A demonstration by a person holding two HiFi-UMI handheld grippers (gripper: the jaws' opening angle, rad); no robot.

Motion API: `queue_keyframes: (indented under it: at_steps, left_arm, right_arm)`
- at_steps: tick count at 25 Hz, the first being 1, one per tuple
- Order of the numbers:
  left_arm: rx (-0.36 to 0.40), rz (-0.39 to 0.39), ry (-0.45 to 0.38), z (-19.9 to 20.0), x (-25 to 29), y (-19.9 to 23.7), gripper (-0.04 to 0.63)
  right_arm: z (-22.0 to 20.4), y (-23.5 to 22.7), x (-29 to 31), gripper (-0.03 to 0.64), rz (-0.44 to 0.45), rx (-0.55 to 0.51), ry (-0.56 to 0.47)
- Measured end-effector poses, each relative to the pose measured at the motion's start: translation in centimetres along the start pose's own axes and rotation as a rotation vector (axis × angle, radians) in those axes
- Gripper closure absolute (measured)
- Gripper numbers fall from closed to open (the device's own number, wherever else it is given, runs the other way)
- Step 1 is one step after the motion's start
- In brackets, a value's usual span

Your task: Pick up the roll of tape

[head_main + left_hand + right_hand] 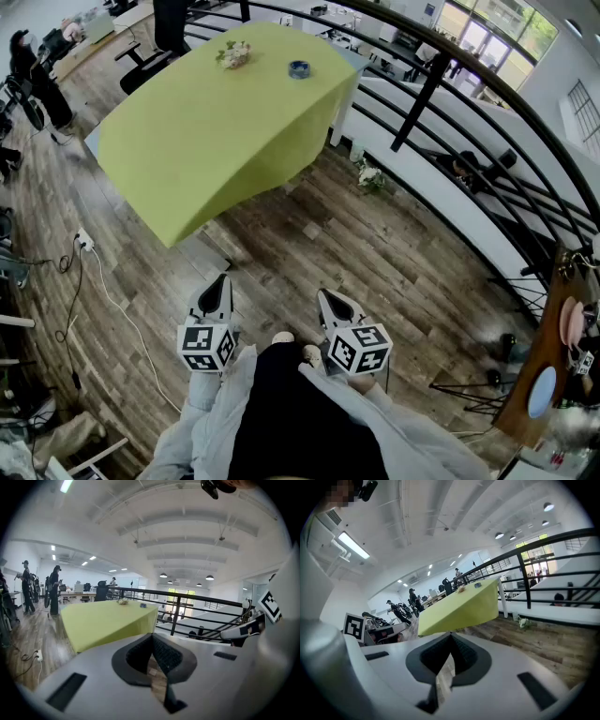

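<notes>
The roll of tape (299, 68) is a small blue ring on the far part of a table covered in a yellow-green cloth (216, 141). It also shows far off in the left gripper view as the tape (143, 605) and in the right gripper view as the tape (477, 585). My left gripper (221, 281) and right gripper (324, 296) are held close to my body, over the wooden floor, well short of the table. Both point toward the table. The left gripper (151, 635) and the right gripper (451, 634) each have their jaws together with nothing between them.
A small flower bunch (232, 54) lies on the cloth left of the tape. A black railing (427, 89) runs along the right behind the table. An office chair (150, 58) stands at the table's far left, and a white cable (117, 309) trails over the floor. People stand far left.
</notes>
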State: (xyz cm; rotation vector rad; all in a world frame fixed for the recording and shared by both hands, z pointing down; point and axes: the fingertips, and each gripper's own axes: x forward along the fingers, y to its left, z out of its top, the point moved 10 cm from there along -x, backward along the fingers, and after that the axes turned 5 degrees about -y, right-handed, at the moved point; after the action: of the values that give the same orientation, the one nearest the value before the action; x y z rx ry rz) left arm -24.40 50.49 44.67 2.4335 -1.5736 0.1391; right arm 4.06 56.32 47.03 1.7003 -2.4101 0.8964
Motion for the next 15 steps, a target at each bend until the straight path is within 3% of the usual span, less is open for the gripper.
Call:
queue_keyframes:
  at_steps: [5,9,15]
  left_arm:
    - [0.030,-0.025,-0.003,-0.4,-3.1,-1.7,0.578]
    - [0.008,-0.055,-0.021,-0.4,-4.5,-2.0,0.578]
    - [0.034,-0.078,-0.029,0.1,-4.9,-2.0,0.578]
  right_arm:
    - [-0.9,0.8,-3.0,0.607,-0.003,-0.026,0.004]
    - [-0.6,1.0,-3.6,0.609,-0.013,-0.051,-0.022]
    - [0.0,1.4,-3.1,0.607,-0.016,0.000,-0.085]
